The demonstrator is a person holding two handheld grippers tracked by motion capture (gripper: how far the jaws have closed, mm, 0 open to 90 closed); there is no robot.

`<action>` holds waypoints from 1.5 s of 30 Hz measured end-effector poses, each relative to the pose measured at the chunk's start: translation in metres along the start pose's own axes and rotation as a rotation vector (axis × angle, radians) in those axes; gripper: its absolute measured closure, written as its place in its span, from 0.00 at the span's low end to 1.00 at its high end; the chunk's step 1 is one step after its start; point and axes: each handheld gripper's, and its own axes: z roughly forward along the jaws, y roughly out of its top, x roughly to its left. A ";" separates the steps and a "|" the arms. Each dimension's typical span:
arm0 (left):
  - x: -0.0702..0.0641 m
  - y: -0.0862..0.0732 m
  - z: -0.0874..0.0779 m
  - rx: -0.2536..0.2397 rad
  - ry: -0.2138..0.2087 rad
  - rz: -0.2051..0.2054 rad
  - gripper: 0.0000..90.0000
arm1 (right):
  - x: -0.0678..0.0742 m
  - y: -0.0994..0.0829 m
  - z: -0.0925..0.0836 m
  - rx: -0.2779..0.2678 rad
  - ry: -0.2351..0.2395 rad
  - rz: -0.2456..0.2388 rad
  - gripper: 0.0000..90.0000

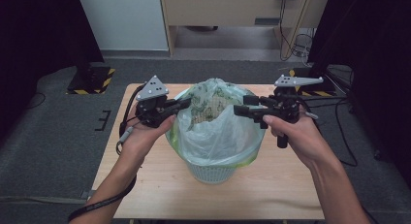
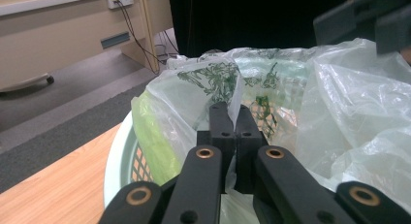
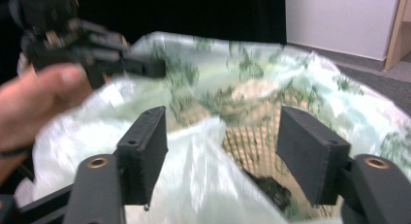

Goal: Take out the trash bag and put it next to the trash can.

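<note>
A pale mesh basket (image 1: 211,171) stands mid-table, lined with a thin translucent plastic bag (image 1: 213,132) printed with green leaves. My left gripper (image 1: 186,104) sits at the bag's left rim. In the left gripper view its jaws (image 2: 231,122) are shut on a fold of the bag (image 2: 213,83), above the basket's rim (image 2: 116,156). My right gripper (image 1: 238,110) hovers at the right rim. Its jaws (image 3: 223,127) stand open over the bag's edge (image 3: 203,175), and the pads do not press on the film. The left gripper (image 3: 145,66) is seen across the basket's mouth.
The wooden table (image 1: 145,185) has bare room in front of the basket and on both sides. Grey carpet surrounds it. Behind stand a wooden cabinet (image 1: 232,10), dark curtains and cables (image 1: 300,44). Hazard-striped bases (image 1: 92,81) sit on the floor behind the table.
</note>
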 end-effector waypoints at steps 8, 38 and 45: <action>0.001 0.004 -0.001 -0.030 0.000 -0.018 1.00 | -0.001 -0.012 -0.001 0.109 0.028 -0.018 1.00; -0.011 0.026 0.001 -0.130 -0.088 -0.026 1.00 | 0.036 0.028 0.052 -0.040 0.019 0.001 0.91; -0.007 0.025 0.005 -0.129 -0.095 -0.061 1.00 | 0.046 0.016 0.061 -0.020 0.076 0.029 0.58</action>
